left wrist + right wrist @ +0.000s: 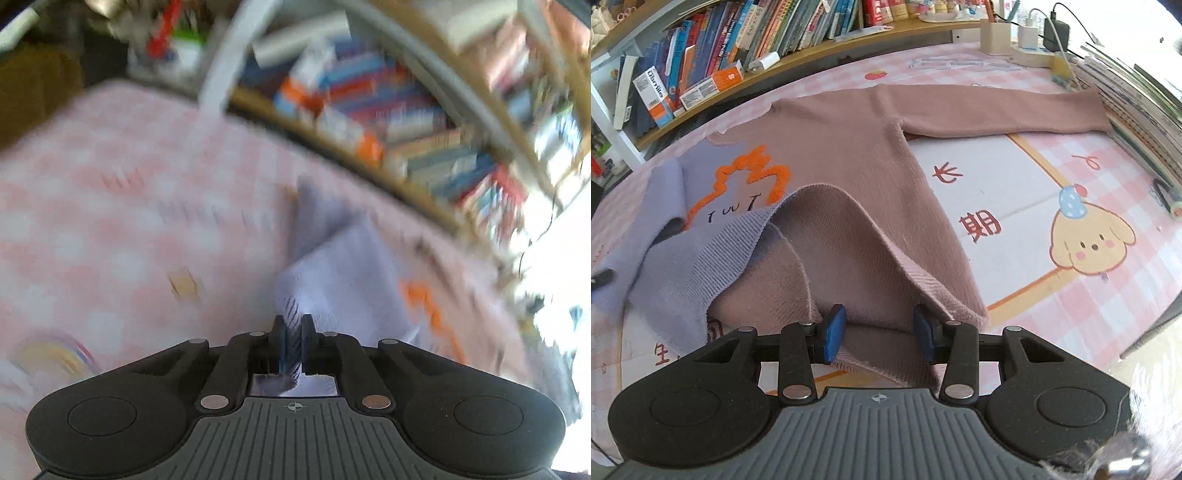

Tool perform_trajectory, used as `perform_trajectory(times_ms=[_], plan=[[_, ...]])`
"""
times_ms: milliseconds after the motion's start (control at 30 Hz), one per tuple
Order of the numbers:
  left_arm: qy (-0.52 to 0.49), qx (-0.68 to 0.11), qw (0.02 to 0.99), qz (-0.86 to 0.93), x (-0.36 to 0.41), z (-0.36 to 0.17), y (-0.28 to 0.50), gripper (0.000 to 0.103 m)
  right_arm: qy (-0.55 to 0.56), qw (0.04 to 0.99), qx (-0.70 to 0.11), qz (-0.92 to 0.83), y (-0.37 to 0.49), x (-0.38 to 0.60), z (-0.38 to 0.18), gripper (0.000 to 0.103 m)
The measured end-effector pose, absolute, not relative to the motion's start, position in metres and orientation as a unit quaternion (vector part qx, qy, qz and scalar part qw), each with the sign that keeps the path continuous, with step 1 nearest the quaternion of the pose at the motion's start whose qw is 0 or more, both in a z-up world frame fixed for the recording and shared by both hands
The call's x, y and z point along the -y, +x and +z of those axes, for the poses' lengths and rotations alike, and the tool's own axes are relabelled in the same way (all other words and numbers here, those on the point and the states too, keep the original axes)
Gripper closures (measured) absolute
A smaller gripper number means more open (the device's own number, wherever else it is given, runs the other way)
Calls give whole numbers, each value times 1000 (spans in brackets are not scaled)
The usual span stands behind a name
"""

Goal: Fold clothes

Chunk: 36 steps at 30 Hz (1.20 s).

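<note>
The left tongs point(293, 332) are clenched on the lilac half of the pink-and-lilac knitted sweater point(849, 155); the right tongs point(879, 326) stand released around its hem on the pink checked desk point(1089, 314).

The bench point(1052, 266) wears a pink-and-white checked cover printed with a cartoon puppy point(1087, 242) and red characters. A sweater point(849, 162), mauve and lilac with an orange motif, lies spread on it left of the puppy, one sleeve stretched toward a stack of books point(1137, 99). Behind the sweater, a power strip point(1032, 55) sits beside a beige holder point(996, 37).
</note>
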State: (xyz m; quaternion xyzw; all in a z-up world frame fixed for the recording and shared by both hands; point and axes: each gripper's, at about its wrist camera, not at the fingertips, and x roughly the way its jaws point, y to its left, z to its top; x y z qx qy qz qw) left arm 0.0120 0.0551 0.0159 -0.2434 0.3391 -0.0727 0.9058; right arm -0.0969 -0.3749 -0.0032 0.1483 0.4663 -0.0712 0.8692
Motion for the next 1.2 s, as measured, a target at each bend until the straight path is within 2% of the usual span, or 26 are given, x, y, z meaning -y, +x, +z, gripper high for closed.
perform_trajectory(times_ms=[133,267,367,467,567,700,867,1100,1133,1200], plan=[[-253,-278,927,14,-125,50,22,97,164,863,-471,-78,-108,372,-3,65],[-179,-282,937,99,-153,59,36,89,182,859,-472,-78,-120,369,-2,64],[-166,-281,930,169,-163,58,32,90,172,860,-475,-74,-129,366,3,61],[-150,-319,934,58,-115,48,10,86,166,860,-476,-75,-139,366,9,59],[-131,-354,924,-62,-65,37,-14,68,170,858,-479,-77,-152,371,15,58],[-103,-393,887,-221,2,23,-45,68,189,863,-458,-96,-167,387,28,58],[100,-414,830,-361,94,6,-81,66,197,869,-437,-122,-170,402,37,58],[300,-331,817,-365,153,-13,-104,60,215,862,-442,-121,-182,396,28,58],[311,-321,819,-361,154,-16,-104,61,217,861,-443,-121,-183,394,26,58],[312,-313,825,-352,151,-16,-103,92,219,861,-443,-120,-185,391,25,58]])
